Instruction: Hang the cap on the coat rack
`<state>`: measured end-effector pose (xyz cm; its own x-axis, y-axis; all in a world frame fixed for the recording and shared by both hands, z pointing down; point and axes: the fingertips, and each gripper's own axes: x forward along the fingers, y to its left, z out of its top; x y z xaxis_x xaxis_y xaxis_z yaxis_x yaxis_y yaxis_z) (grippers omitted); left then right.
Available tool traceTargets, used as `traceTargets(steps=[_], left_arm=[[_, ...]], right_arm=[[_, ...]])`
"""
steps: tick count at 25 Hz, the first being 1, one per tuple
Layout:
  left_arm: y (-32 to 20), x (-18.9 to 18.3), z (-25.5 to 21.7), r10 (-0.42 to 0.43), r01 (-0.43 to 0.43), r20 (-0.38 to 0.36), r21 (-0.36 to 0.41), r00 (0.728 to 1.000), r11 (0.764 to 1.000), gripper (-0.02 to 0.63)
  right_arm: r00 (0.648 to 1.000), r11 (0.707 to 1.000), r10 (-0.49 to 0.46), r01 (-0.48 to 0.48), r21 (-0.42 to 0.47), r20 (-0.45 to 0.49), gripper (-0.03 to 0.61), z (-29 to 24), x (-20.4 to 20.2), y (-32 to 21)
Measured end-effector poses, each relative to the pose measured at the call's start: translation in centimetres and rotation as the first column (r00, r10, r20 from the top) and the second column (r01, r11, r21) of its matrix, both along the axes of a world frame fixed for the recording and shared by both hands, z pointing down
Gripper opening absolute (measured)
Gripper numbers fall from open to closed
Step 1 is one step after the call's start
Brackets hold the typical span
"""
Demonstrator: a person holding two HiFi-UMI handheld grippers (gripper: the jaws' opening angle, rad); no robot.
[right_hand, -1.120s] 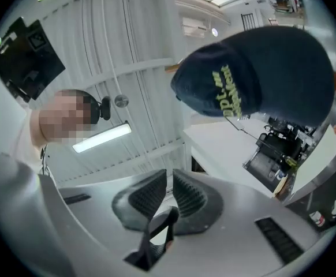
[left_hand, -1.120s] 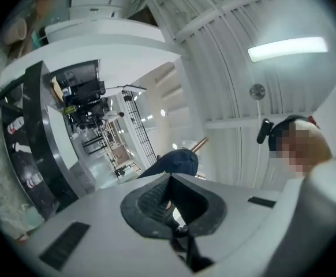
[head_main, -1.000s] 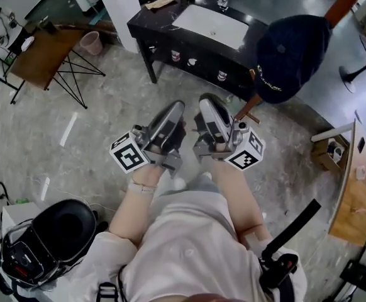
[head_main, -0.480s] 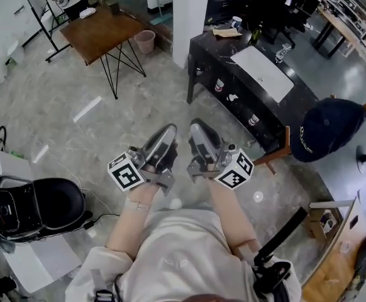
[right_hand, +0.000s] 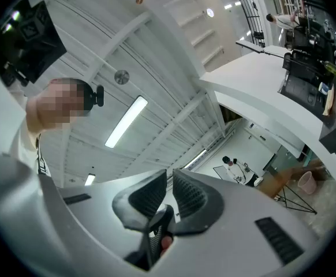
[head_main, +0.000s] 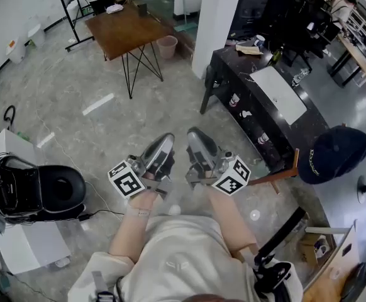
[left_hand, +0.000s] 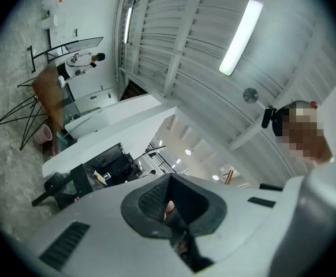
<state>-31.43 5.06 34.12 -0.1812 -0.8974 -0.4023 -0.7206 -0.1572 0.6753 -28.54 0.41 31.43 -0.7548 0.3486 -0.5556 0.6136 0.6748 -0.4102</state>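
Fingers [left_hand: 152,199] of my left gripper [head_main: 164,145] are together on nothing; the right gripper [head_main: 195,140] likewise, bar a slit. Both sit idle at my chest, I judge because the cap [head_main: 335,161] hangs on the coat rack [head_main: 277,177]. Only the head view shows that; the gripper views face the ceiling.

Bare floor [head_main: 76,143] wide open ahead and to my left. On my right the black counter [head_main: 268,115] blocks the way, white pillar [head_main: 217,17] at its far end, cap [head_main: 335,161] on the coat rack [head_main: 274,178] just beyond.
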Motion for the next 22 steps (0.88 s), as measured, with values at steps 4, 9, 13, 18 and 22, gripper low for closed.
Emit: traceTargets(steps=[4, 9, 13, 18, 22], left_arm=[[0.4, 0.1, 0.1, -0.02, 0.02, -0.004, -0.01, 1.0, 1.0, 0.008], [1.1, -0.2, 0.4, -0.03, 0.03, -0.013, -0.008, 0.999, 1.0, 0.008], [0.9, -0.5, 1.1, -0.034, 0.033, -0.02, -0.012, 0.999, 0.999, 0.008], [0.7, -0.5, 1.4, -0.025, 0.025, -0.018, -0.024, 1.0, 0.999, 0.008], [0.4, -0.1, 1.7, -0.011, 0.01, -0.019, -0.024, 1.0, 1.0, 0.008]], right_arm=[[1.0, 1.0, -0.007, 0.007, 0.0, -0.001, 0.048, 0.0, -0.2, 0.2], [1.0, 0.999, 0.006, -0.007, -0.047, -0.026, 0.035, 0.8, -0.5, -0.2], [0.999, 0.999, 0.011, -0.013, -0.034, -0.048, 0.034, 1.7, -0.7, -0.4], [0.998, 0.999, 0.014, -0.015, -0.028, -0.063, 0.034, 2.2, -0.9, 0.0], [0.998, 1.0, 0.01, -0.012, -0.027, -0.069, 0.034, 2.7, -0.6, 0.1]])
